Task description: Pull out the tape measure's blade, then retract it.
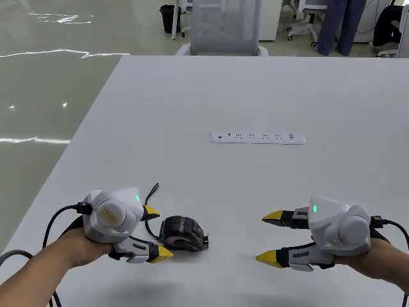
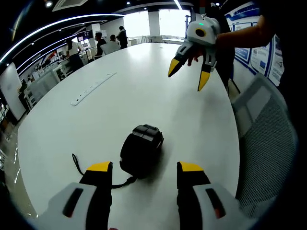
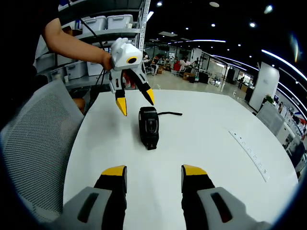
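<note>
A black tape measure [image 1: 182, 233] [image 2: 141, 148] [image 3: 148, 126] lies on the white table [image 1: 255, 96] near its front edge, with a black wrist strap [image 1: 151, 192] [image 3: 170, 113] trailing from it. My left gripper [image 1: 155, 232] [image 2: 144, 167] is open just behind the case, its yellow tips on either side of it without touching. My right gripper [image 1: 271, 238] [image 3: 150, 170] stands open over bare table to the right, well apart from the tape measure. The blade is inside the case.
A white power strip [image 1: 257, 137] [image 2: 92, 89] [image 3: 251, 154] lies flat mid-table. A mesh office chair [image 1: 223, 29] stands at the far edge, another chair [image 3: 33, 158] by the near side. People stand in the background beyond the table.
</note>
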Available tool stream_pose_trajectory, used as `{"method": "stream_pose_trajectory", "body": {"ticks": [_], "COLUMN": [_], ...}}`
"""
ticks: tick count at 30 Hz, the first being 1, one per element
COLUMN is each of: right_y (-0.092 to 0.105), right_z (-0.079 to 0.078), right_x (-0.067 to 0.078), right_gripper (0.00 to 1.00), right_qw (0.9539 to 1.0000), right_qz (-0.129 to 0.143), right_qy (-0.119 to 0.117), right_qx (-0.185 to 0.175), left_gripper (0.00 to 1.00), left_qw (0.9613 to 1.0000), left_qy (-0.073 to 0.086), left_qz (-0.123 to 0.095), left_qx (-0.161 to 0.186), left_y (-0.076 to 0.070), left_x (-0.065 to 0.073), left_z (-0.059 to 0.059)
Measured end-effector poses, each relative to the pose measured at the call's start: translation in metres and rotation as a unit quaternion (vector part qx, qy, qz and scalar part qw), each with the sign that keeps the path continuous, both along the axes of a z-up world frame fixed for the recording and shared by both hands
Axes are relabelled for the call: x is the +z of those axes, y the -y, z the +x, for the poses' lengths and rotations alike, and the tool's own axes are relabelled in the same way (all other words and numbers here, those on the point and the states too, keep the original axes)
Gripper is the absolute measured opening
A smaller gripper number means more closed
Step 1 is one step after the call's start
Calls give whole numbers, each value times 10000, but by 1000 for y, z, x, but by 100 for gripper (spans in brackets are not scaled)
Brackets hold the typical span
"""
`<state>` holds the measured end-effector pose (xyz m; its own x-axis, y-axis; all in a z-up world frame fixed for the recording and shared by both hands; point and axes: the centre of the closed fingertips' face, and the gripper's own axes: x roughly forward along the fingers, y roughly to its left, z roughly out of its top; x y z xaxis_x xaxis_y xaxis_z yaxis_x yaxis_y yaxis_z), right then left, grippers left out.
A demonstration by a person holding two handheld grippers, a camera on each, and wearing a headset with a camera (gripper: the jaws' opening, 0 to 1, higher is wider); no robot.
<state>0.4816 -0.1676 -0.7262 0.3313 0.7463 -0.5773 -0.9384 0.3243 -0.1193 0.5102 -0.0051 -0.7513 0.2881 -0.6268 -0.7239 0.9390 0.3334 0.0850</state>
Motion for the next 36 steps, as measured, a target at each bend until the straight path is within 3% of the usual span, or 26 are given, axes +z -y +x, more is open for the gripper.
{"method": "stream_pose_trajectory", "body": {"ticks": [13,36], "right_y": [-20,-52], "right_z": [12,26], "right_x": [-7,-38], "right_gripper": [41,37], "right_qw": [9998,9982], "right_qz": [-37,-172], "right_qy": [15,-209], "right_qx": [200,530], "left_gripper": [47,35], "left_qw": [9993,9940], "left_qy": [-18,-85], "left_qz": [199,540], "left_qx": [-302,-948], "left_y": [5,6], "left_x": [-8,-24], "left_z": [8,9]}}
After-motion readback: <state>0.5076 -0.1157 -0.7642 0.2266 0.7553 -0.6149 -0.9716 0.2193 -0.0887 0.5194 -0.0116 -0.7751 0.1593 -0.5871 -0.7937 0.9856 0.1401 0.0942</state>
